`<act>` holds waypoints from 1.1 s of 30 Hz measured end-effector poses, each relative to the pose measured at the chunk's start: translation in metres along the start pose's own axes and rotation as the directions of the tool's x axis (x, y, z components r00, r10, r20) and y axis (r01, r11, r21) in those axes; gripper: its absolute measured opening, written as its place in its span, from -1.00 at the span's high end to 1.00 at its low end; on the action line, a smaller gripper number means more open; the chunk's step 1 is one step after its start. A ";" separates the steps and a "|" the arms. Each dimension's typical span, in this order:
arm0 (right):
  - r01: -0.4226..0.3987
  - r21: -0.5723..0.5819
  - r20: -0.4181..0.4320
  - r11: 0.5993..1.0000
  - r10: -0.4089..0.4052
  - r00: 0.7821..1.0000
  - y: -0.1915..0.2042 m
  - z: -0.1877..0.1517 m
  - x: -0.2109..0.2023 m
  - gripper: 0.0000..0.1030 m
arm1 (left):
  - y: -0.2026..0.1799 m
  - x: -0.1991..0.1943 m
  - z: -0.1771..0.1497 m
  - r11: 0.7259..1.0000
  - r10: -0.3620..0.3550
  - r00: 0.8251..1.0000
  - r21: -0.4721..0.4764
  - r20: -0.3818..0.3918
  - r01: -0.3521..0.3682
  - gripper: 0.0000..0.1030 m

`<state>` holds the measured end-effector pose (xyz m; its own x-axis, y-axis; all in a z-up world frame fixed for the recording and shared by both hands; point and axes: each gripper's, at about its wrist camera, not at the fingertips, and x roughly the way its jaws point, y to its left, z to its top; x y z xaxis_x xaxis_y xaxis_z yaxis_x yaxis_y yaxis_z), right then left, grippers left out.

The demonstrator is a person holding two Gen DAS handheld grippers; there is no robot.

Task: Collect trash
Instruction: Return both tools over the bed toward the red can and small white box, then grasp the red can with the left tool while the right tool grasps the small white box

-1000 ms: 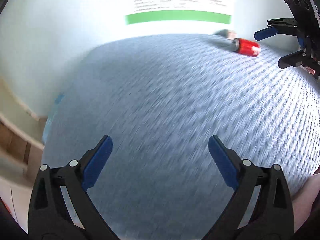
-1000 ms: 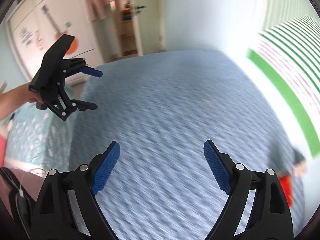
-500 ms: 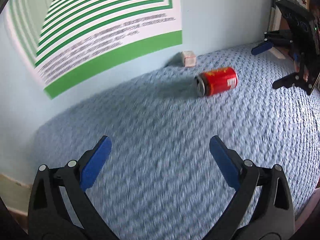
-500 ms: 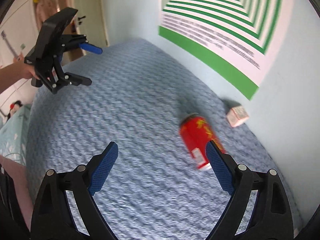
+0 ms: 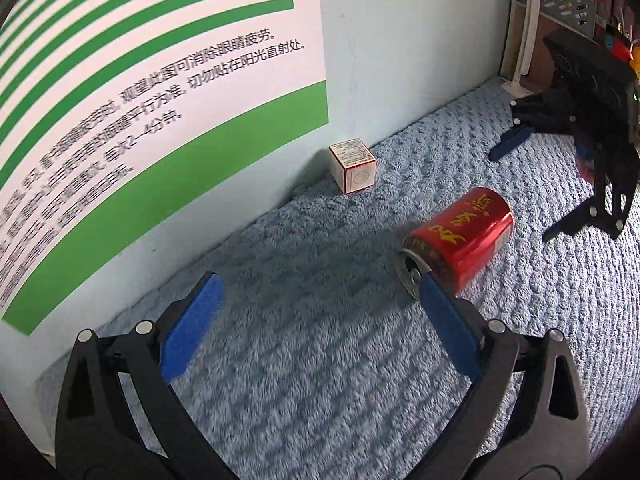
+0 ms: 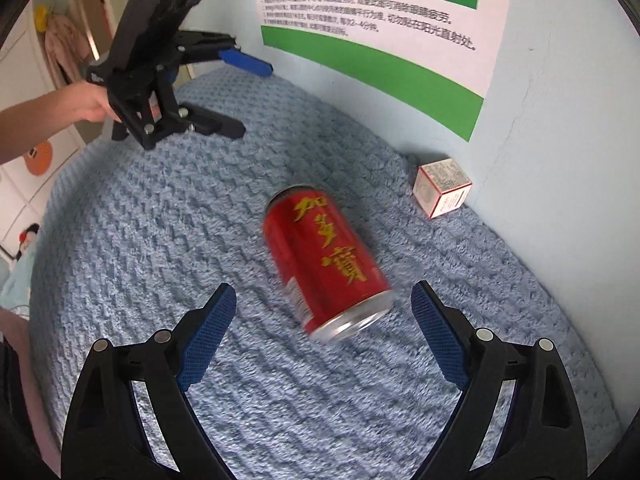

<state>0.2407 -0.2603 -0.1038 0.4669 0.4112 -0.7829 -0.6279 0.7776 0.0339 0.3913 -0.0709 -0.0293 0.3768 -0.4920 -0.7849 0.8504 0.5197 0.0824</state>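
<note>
A: Can [image 6: 326,266] status?
B: On its side on the blanket [image 6: 160,248], near the wall. My right gripper [image 6: 323,316] gapes wide before it; left gripper [image 5: 316,312] wide too.
A: Grip?
B: Mid-barrel. Likely light, slick, dents easily.

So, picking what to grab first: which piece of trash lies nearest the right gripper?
The red can, lying on its side just ahead of the open right gripper; the small box sits farther off by the wall.
</note>
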 end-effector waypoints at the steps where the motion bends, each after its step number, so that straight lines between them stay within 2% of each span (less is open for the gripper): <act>1: 0.000 0.018 0.017 1.000 -0.001 1.000 -0.011 0.004 0.000 -0.72 | 0.001 0.004 0.002 1.000 -0.015 1.000 0.004 0.003 0.015 -0.87; 7: 0.000 0.085 0.054 0.996 -0.004 0.999 -0.059 0.029 0.014 -0.72 | -0.006 0.021 0.007 0.993 -0.099 0.995 0.064 0.007 0.098 -0.87; 11: 0.016 0.065 0.073 0.998 -0.020 0.997 -0.076 0.041 0.033 -0.72 | -0.014 0.026 0.008 0.980 -0.176 0.984 0.101 0.021 0.173 -0.87; 17: 0.006 0.039 0.077 0.999 -0.009 0.997 -0.099 0.050 0.070 -0.70 | -0.025 0.044 0.005 0.946 -0.293 0.956 0.151 0.023 0.287 -0.87; 22: -0.022 0.026 0.064 0.999 0.020 0.998 -0.114 0.051 0.092 -0.68 | -0.033 0.070 0.007 0.920 -0.359 0.933 0.172 0.017 0.351 -0.87; 24: -0.016 0.012 0.085 1.000 0.015 0.996 -0.114 0.047 0.093 -0.59 | -0.036 0.078 0.007 0.905 -0.398 0.917 0.178 0.035 0.386 -0.89; 25: -0.056 -0.002 0.080 0.998 0.056 0.995 -0.115 0.044 0.096 -0.48 | -0.036 0.080 0.008 0.900 -0.412 0.910 0.177 0.046 0.399 -0.87; 26: -0.055 0.005 0.063 0.998 0.054 0.997 -0.116 0.043 0.099 -0.27 | -0.037 0.083 0.010 0.899 -0.417 0.907 0.176 0.057 0.402 -0.86; 27: -0.041 0.012 0.043 0.999 0.041 0.998 -0.117 0.042 0.103 -0.23 | -0.037 0.086 0.010 0.892 -0.435 0.898 0.168 0.068 0.420 -0.84; 31: 0.002 -0.015 0.091 1.000 0.000 0.996 -0.114 0.040 0.100 -0.23 | -0.039 0.090 0.011 0.866 -0.488 0.870 0.162 0.064 0.474 -0.70; 33: 0.000 -0.030 0.107 1.000 0.004 0.994 -0.111 0.044 0.099 -0.22 | -0.046 0.090 0.009 0.855 -0.501 0.864 0.179 0.046 0.486 -0.70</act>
<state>0.3838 -0.2852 -0.1580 0.5286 0.4624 -0.7119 -0.6462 0.7630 0.0158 0.3899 -0.1454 -0.0978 -0.0835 -0.7174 -0.6917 0.9763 0.0801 -0.2009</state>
